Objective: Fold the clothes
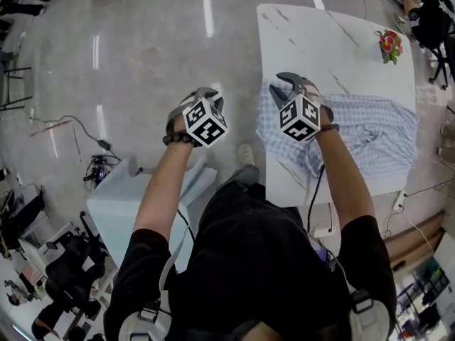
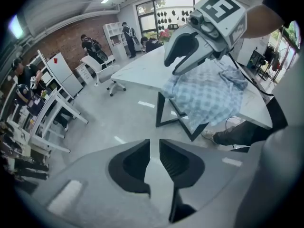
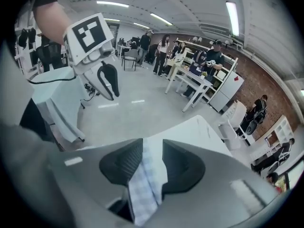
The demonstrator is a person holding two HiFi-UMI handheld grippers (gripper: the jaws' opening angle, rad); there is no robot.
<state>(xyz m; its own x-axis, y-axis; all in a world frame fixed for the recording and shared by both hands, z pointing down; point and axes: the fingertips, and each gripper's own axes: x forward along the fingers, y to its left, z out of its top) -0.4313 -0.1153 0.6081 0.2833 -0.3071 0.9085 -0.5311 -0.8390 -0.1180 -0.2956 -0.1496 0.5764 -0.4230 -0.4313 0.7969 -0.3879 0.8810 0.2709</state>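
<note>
A blue-and-white checked shirt (image 1: 377,130) lies crumpled on the white marble-look table (image 1: 320,41), with its left edge hanging over the table's side. My right gripper (image 1: 291,82) is at that left edge. In the right gripper view, a strip of the shirt (image 3: 145,184) runs between the jaws of the right gripper (image 3: 153,158). It lies against the left pad, with a gap to the other pad. My left gripper (image 1: 205,93) hangs over the floor to the left of the table. Its jaws (image 2: 154,148) stand slightly apart with nothing between them. The shirt (image 2: 209,94) lies beyond it.
A small bunch of red flowers (image 1: 389,45) stands at the table's far right corner. A pale blue table (image 1: 135,197) is close at my lower left. Cables (image 1: 78,130) lie on the floor at left. Desks, chairs and several people fill the room's edges.
</note>
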